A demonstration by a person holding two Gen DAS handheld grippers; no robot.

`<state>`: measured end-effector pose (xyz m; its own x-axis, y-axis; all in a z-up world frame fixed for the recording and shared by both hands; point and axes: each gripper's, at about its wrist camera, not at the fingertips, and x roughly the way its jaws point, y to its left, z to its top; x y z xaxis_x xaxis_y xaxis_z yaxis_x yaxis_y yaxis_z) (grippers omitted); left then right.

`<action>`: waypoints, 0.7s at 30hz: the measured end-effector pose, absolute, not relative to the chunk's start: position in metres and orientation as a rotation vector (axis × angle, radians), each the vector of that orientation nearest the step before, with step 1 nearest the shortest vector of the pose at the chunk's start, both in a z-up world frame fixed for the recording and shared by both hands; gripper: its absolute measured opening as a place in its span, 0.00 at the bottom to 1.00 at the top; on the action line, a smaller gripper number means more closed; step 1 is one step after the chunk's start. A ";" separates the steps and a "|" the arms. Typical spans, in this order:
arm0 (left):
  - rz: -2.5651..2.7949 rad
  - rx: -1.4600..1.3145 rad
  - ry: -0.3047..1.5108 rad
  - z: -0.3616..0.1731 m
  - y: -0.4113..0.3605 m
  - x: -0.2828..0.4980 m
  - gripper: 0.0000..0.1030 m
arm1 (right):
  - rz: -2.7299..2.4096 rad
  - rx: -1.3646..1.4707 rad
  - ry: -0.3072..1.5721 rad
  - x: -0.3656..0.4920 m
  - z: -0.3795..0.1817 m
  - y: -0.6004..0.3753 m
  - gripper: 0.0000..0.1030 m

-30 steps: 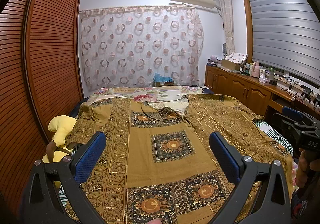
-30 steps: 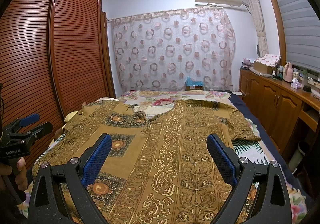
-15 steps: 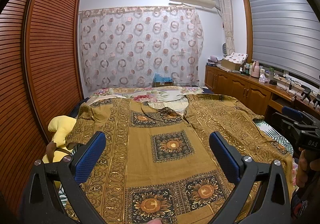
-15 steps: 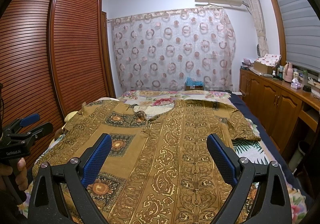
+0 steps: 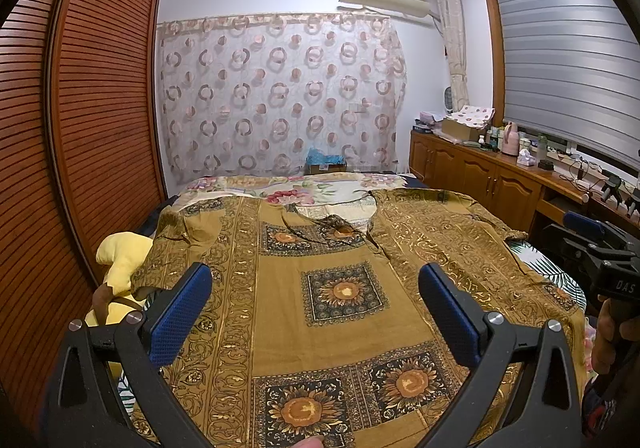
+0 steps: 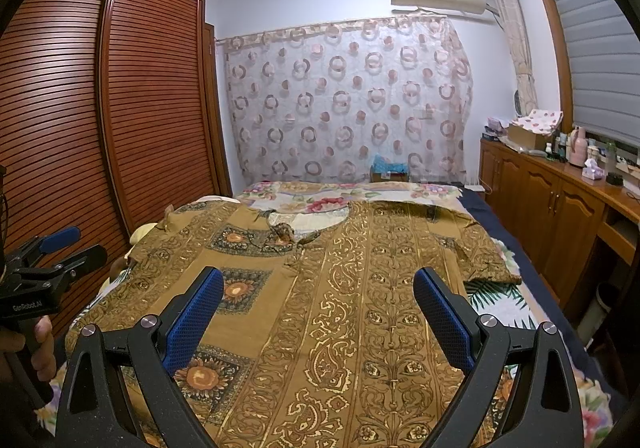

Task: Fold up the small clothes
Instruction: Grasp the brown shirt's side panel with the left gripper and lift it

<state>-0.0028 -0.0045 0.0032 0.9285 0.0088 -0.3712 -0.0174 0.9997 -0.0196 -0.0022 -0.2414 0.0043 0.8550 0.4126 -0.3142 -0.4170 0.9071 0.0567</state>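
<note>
A brown and gold patterned shirt point(image 5: 340, 288) point(image 6: 340, 288) lies spread flat on the bed, neck opening at the far end, short sleeves out to both sides. My left gripper point(image 5: 316, 312) hovers open above the shirt's lower left half, its blue pads wide apart and empty. Over the lower right half my right gripper point(image 6: 318, 312) is open too, holding nothing. From the left wrist view the right gripper point(image 5: 600, 248) shows at the right edge in a hand; the right wrist view has the left gripper point(image 6: 52, 252) at its left edge.
A floral bedsheet point(image 5: 312, 188) covers the bed. A yellow plush toy point(image 5: 120, 260) sits at the bed's left side beside the slatted wooden wardrobe point(image 5: 80, 128). Wooden cabinets point(image 6: 560, 216) with bottles and boxes line the right wall. A curtain point(image 6: 344, 100) hangs behind the bed.
</note>
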 end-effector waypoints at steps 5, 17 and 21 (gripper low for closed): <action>0.022 -0.032 0.401 0.004 0.001 0.002 1.00 | 0.440 -0.014 0.333 -0.001 0.004 -0.241 0.94; 0.127 -0.069 0.469 -0.019 0.075 0.018 1.00 | 0.483 -0.051 0.440 0.036 -0.012 -0.217 0.94; 0.163 -0.071 0.494 -0.026 0.095 0.022 1.00 | 0.499 -0.071 0.471 0.048 -0.016 -0.207 0.94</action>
